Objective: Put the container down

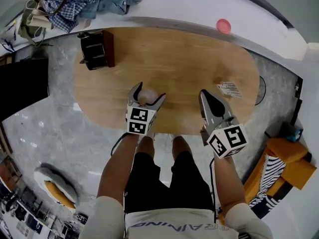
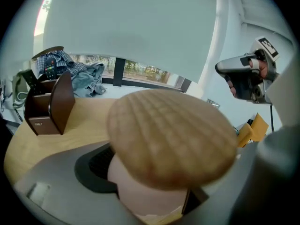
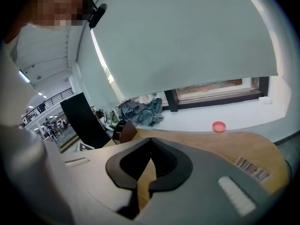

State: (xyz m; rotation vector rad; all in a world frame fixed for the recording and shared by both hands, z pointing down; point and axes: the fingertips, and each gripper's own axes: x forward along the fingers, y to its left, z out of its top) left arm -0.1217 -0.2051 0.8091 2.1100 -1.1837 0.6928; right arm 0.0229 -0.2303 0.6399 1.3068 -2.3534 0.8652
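The head camera looks steeply down from above the person onto the oval light-wood bench [image 1: 169, 59], with the left claw [image 1: 146, 94] and right claw [image 1: 205, 94] over its near edge. The left claw view rides low and faces along its jaws across the bench toward the window, so near the round wooden-lidded container [image 2: 171, 139] that this fills the frame. The right claw view faces the same way. All three share the dark brown wooden box [image 1: 97, 49]; the head and right claw views share the small pink disc [image 1: 224, 26].
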